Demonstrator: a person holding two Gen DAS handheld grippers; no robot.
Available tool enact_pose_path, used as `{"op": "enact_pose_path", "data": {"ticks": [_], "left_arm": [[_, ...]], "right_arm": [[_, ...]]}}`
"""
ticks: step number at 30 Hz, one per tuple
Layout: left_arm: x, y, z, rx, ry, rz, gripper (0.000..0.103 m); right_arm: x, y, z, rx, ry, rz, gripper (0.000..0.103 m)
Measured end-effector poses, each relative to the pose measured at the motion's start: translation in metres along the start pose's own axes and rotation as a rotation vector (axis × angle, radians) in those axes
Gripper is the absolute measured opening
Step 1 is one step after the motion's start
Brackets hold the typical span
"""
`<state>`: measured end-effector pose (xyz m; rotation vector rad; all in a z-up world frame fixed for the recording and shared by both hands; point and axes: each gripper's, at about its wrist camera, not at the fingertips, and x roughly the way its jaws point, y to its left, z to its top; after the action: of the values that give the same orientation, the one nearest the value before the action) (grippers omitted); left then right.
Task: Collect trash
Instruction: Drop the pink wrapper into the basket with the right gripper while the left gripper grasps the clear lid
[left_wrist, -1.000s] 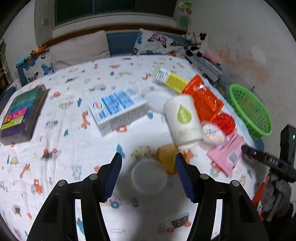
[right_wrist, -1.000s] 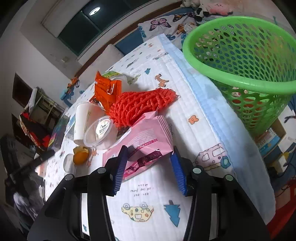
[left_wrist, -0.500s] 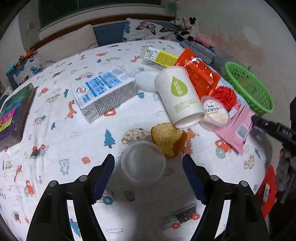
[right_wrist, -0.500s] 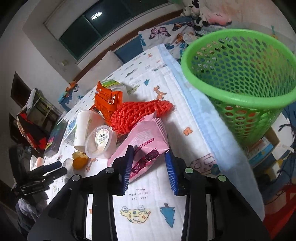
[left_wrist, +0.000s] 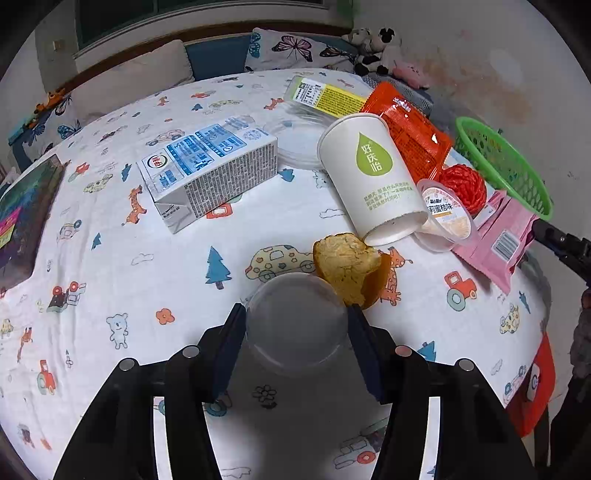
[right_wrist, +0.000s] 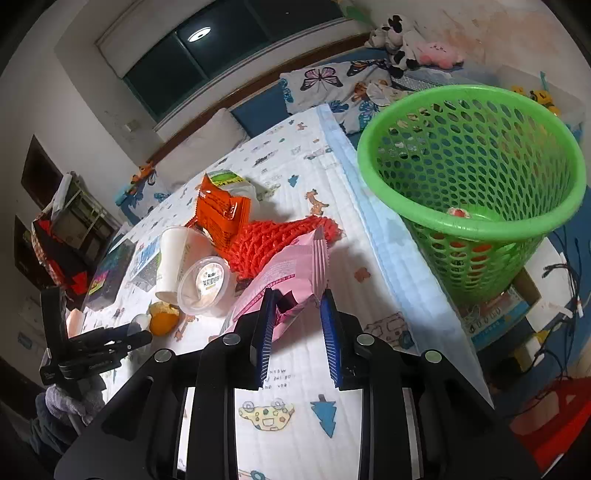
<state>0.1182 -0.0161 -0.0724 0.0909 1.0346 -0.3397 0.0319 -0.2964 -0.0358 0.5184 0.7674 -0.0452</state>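
My left gripper (left_wrist: 295, 325) has its fingers on either side of a clear plastic lid (left_wrist: 295, 328) lying on the bed, right beside an orange peel (left_wrist: 349, 271). My right gripper (right_wrist: 295, 314) has closed on the pink wrapper (right_wrist: 288, 273) and lifts its near end off the sheet. A green mesh basket (right_wrist: 469, 221) stands off the bed's right edge, with some trash at its bottom. Further trash lies on the sheet: a white paper cup (left_wrist: 373, 177), a sealed jelly cup (left_wrist: 445, 214), a red foam net (left_wrist: 463, 184), an orange packet (left_wrist: 406, 125) and a milk carton (left_wrist: 210, 170).
A yellow-green box (left_wrist: 325, 94) and a clear tray (left_wrist: 295, 136) lie near the far pillows (left_wrist: 291, 50). A dark book (left_wrist: 22, 218) lies at the bed's left. Plush toys (right_wrist: 410, 48) sit at the headboard. Boxes and cables lie on the floor under the basket.
My left gripper has moved forward and lower until its fingers flank the clear lid. My right gripper has narrowed onto the pink wrapper and raised its near end.
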Motion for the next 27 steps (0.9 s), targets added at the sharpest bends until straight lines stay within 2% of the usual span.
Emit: {"op": "enact_pose_path", "data": {"ticks": [8, 11, 18, 27], "left_arm": [[-0.023, 0.0, 0.0, 0.015, -0.043, 0.009, 0.054], [-0.036, 0.002, 0.001, 0.012, -0.063, 0.013, 0.054], [-0.062, 0.0, 0.008, 0.013, -0.122, -0.01, 0.054], [-0.083, -0.031, 0.032, 0.083, -0.185, -0.068, 0.054]], "right_arm": [[-0.018, 0.012, 0.006, -0.052, -0.056, -0.01, 0.021], [-0.027, 0.017, 0.011, -0.072, -0.081, -0.014, 0.017], [-0.034, 0.017, 0.015, -0.083, -0.115, -0.02, 0.015], [-0.061, 0.007, 0.046, -0.095, -0.203, -0.059, 0.015]]}}
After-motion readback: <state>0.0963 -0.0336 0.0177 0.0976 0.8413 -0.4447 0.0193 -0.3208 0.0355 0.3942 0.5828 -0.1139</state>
